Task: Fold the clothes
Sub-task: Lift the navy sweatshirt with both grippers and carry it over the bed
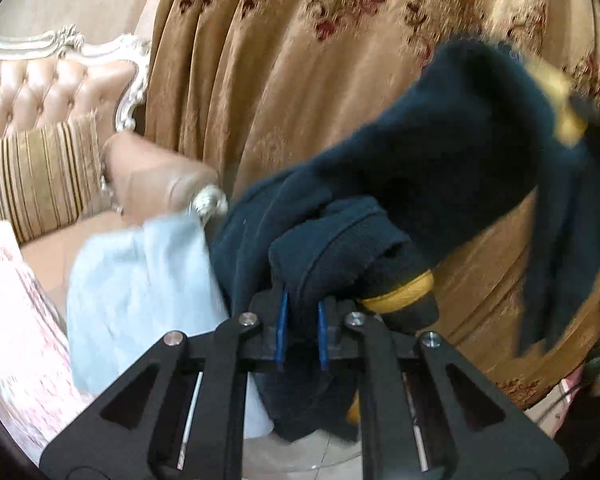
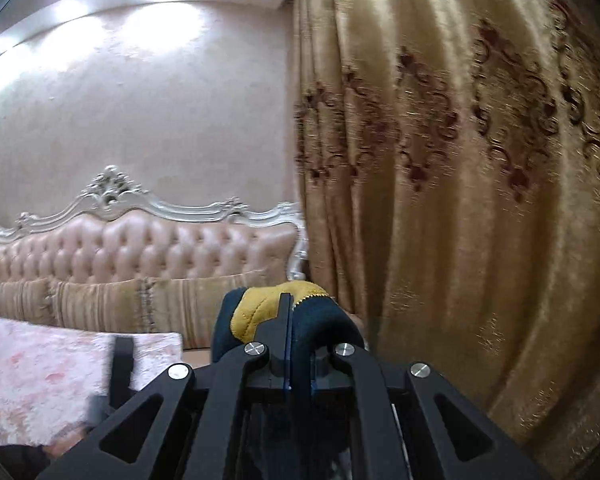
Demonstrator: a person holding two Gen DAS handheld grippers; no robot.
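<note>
Navy fleece garment (image 1: 400,152): slung lengthwise from my left claw (image 1: 302,312), pinching one bunched end, up-right to my right claw (image 2: 296,320), pinching the other.

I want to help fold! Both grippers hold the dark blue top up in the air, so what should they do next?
Probably pull apart to stretch it flat: the dark blue top hangs bunched between the left gripper and right gripper, both shut on it.
</note>
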